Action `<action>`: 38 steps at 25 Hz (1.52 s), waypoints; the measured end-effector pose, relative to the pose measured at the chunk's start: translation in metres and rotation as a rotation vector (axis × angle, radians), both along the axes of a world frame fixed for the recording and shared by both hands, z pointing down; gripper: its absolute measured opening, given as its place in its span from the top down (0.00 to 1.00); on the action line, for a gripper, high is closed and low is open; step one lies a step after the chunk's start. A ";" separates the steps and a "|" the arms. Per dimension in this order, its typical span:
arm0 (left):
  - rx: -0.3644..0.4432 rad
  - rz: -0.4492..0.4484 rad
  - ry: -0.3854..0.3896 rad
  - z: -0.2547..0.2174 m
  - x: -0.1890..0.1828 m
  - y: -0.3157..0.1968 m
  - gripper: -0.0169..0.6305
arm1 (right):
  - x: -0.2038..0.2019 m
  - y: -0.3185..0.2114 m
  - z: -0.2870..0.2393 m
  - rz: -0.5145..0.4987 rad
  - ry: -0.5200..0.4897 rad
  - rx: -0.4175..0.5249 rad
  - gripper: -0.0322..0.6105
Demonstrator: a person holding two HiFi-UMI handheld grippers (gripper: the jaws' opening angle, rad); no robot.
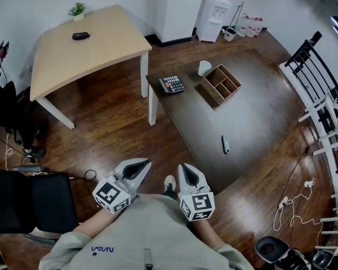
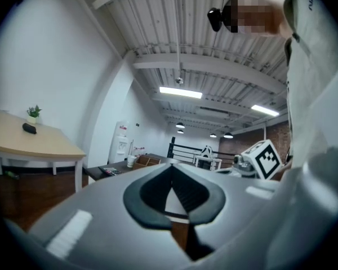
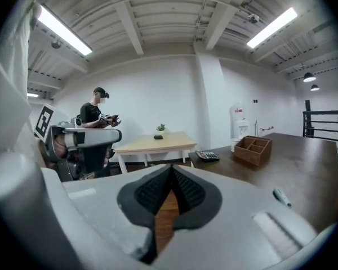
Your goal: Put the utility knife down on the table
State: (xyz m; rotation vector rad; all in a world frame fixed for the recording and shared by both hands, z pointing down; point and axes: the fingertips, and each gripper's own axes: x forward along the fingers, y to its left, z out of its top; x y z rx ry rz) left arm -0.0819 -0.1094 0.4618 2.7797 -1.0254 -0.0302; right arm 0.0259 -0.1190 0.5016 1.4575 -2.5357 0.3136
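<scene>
The utility knife [image 1: 226,144], a small grey and white tool, lies alone on the dark brown table [image 1: 259,111] near its front edge. The right gripper view also shows the knife [image 3: 281,196], low at the right on the tabletop. Both grippers are held close to the person's body, well short of the table. My left gripper [image 1: 139,163] is shut with nothing in it, its jaws meeting at the tips [image 2: 172,167]. My right gripper [image 1: 186,167] is likewise shut and empty, tips together [image 3: 170,167]. Neither touches the knife.
On the dark table's far end are a calculator [image 1: 172,84], a white cup [image 1: 204,68] and a wooden divided box [image 1: 220,84]. A light wooden table [image 1: 101,55] stands at the back left, a black chair [image 1: 31,201] at the near left. Another person [image 3: 96,128] stands behind.
</scene>
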 end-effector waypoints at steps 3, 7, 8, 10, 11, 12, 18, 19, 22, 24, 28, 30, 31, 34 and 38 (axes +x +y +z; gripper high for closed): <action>0.001 0.001 0.010 -0.006 -0.037 0.042 0.97 | -0.038 0.045 -0.018 -0.004 -0.008 0.019 0.95; -0.044 0.048 0.011 0.001 -0.063 0.091 0.97 | -0.071 0.102 -0.031 0.005 0.013 0.019 0.95; -0.054 0.064 0.019 0.004 -0.063 0.102 0.97 | -0.074 0.113 -0.032 0.003 0.035 0.019 0.95; -0.069 0.110 0.028 0.009 -0.056 0.124 0.97 | -0.075 0.132 -0.033 0.012 0.069 0.015 0.95; -0.075 0.138 0.031 0.010 -0.049 0.134 0.97 | -0.073 0.140 -0.032 0.024 0.075 0.012 0.95; -0.074 0.166 0.033 0.007 -0.041 0.143 0.97 | -0.071 0.147 -0.032 0.040 0.077 0.013 0.95; -0.010 0.285 0.042 -0.011 -0.005 0.180 0.97 | -0.045 0.188 -0.050 0.139 0.068 0.045 0.95; -0.010 0.301 0.047 -0.013 0.001 0.186 0.97 | -0.038 0.197 -0.055 0.163 0.060 0.055 0.95; -0.015 0.355 0.055 -0.017 0.028 0.208 0.97 | -0.010 0.227 -0.063 0.241 0.040 0.069 0.95; -0.020 0.393 0.049 -0.019 0.050 0.225 0.97 | 0.012 0.249 -0.065 0.286 0.023 0.068 0.95; -0.012 0.480 0.037 -0.023 0.102 0.267 0.97 | 0.056 0.295 -0.063 0.353 -0.009 0.067 0.95; -0.015 0.525 0.018 -0.020 0.123 0.290 0.97 | 0.073 0.315 -0.059 0.368 -0.023 0.072 0.95; -0.018 0.541 0.004 -0.017 0.132 0.300 0.97 | 0.079 0.323 -0.056 0.369 -0.031 0.072 0.95; -0.039 0.556 -0.038 -0.004 0.150 0.325 0.97 | 0.093 0.348 -0.046 0.362 -0.045 0.067 0.95; -0.080 0.539 -0.060 0.004 0.157 0.346 0.97 | 0.102 0.373 -0.040 0.350 -0.050 0.068 0.95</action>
